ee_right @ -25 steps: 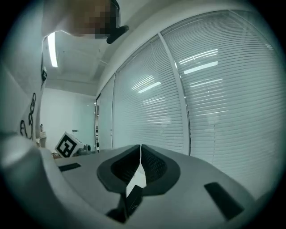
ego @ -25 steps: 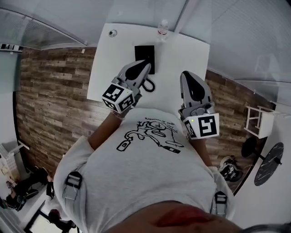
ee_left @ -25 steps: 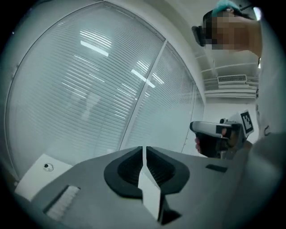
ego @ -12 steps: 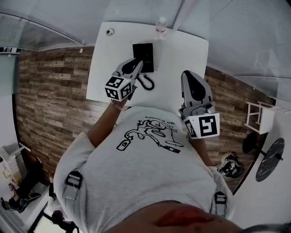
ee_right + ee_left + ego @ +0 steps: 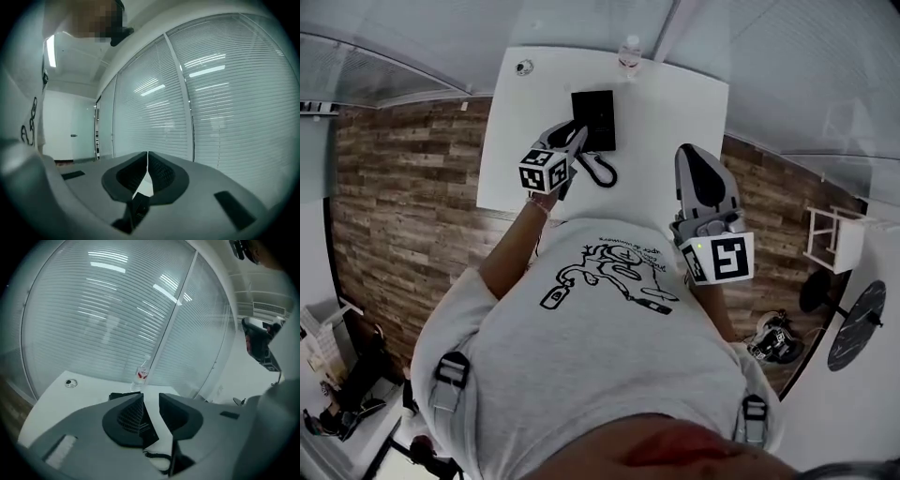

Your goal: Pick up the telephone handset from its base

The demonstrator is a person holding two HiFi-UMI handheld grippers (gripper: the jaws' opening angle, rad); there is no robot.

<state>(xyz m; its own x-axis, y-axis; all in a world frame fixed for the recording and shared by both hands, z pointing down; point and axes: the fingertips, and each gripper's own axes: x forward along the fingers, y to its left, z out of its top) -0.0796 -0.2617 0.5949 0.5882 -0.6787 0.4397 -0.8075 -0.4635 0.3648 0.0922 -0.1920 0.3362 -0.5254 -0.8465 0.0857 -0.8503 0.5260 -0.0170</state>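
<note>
The black telephone [image 5: 593, 120] lies flat on the white table [image 5: 675, 112], its handset on the base and its coiled cord [image 5: 602, 172] trailing toward me. My left gripper [image 5: 577, 134] hovers at the phone's near left corner. Its jaws have just been opening and stand slightly apart with nothing between them. In the left gripper view, the phone [image 5: 123, 395] shows as a dark strip just beyond the left gripper [image 5: 151, 399]. My right gripper [image 5: 694, 152] hangs off the table's right side, level, with the jaw tips touching in the right gripper view [image 5: 147, 153].
A clear water bottle [image 5: 628, 54] stands at the table's far edge, also in the left gripper view [image 5: 142, 373]. A round cable grommet [image 5: 523, 67] sits at the far left corner. Glass walls with blinds lie beyond the table, and wood flooring to either side.
My left gripper has dropped down and away from me toward the phone, looking smaller in the head view. The right gripper has stayed where it was.
</note>
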